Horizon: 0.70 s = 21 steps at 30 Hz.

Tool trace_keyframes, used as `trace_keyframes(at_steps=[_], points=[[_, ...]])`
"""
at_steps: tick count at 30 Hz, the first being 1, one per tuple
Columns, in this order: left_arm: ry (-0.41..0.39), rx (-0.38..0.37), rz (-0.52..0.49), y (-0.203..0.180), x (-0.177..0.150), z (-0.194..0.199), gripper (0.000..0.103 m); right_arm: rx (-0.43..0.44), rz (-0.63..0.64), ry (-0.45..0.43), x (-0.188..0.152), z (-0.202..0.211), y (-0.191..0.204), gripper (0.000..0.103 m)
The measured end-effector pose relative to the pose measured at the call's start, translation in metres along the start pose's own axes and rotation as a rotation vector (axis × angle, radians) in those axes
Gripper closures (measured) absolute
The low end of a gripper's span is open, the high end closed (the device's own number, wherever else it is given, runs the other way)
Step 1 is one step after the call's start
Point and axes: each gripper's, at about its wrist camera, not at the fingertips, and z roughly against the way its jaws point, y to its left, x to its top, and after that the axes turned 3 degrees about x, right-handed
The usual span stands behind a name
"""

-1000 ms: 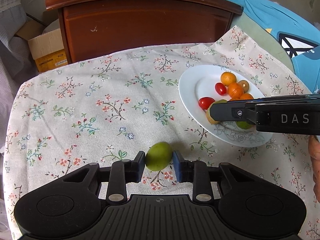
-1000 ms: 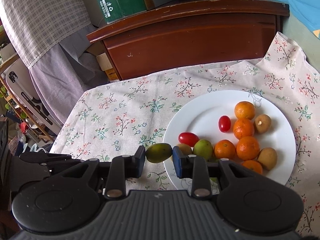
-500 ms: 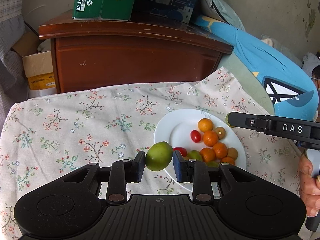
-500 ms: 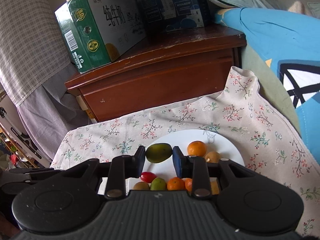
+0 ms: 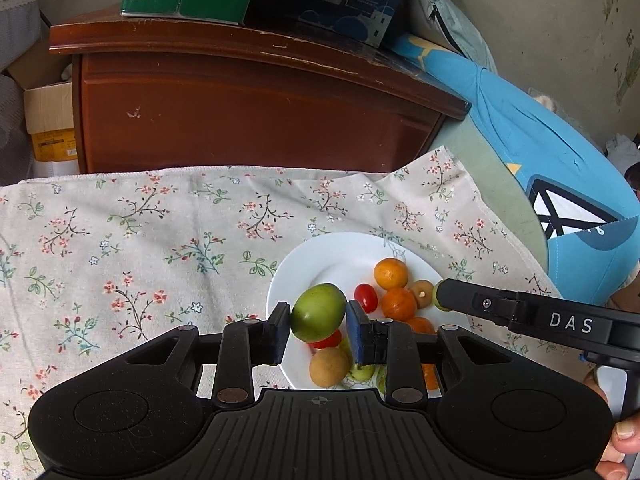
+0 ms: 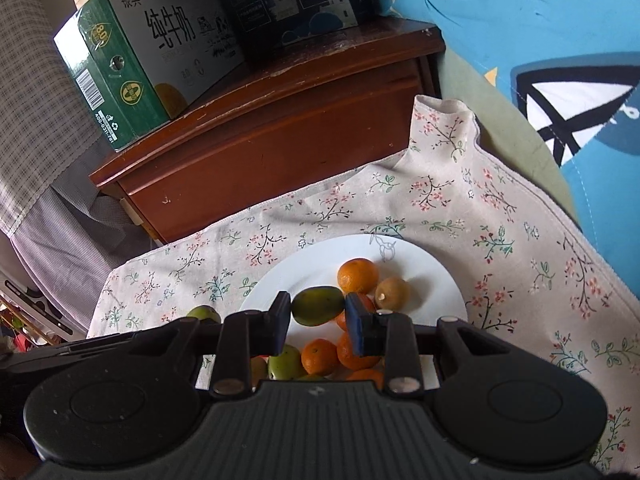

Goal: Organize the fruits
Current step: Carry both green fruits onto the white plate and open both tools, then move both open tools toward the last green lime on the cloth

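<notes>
A white plate on the floral cloth holds oranges, cherry tomatoes, brown fruits and small green ones. My left gripper is shut on a light green fruit and hangs above the plate's left part. My right gripper is shut on a darker green fruit above the plate, near an orange and a brown fruit. In the left wrist view the right gripper reaches in from the right over the plate. In the right wrist view the left gripper shows at lower left with its fruit.
A brown wooden cabinet stands behind the table, with a green carton and a dark box on top. Blue bedding lies to the right. A cardboard box sits at far left. The floral cloth stretches left of the plate.
Both grippers have lifted and tilted up, each still holding its green fruit. The left one has moved from over the cloth to over the plate. The right one has moved further over the plate.
</notes>
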Motion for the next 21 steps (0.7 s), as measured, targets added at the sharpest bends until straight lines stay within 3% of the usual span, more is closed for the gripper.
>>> trace_keyframes(at_steps=[9,13,15,17,19,21], points=[[-0.003,-0.016,0.023,-0.002,0.000,-0.014,0.075,-0.015,-0.024,0.018,-0.005,-0.013,0.000,0.073],[-0.007,0.004,-0.002,-0.007,0.002,-0.013,0.073,-0.022,-0.035,0.017,-0.004,-0.015,0.001,0.068],[-0.013,0.017,-0.026,-0.010,0.003,-0.007,0.066,-0.026,-0.028,0.018,-0.003,-0.014,0.003,0.062],[-0.010,0.077,-0.035,-0.011,0.003,-0.003,0.051,-0.044,-0.019,0.017,-0.002,-0.012,0.006,0.053],[-0.013,0.082,-0.037,-0.009,0.003,0.004,0.046,-0.060,-0.016,0.020,-0.002,-0.008,0.007,0.048],[0.000,0.105,-0.034,-0.010,0.003,0.009,0.034,-0.076,-0.022,0.025,-0.002,-0.003,0.007,0.044]])
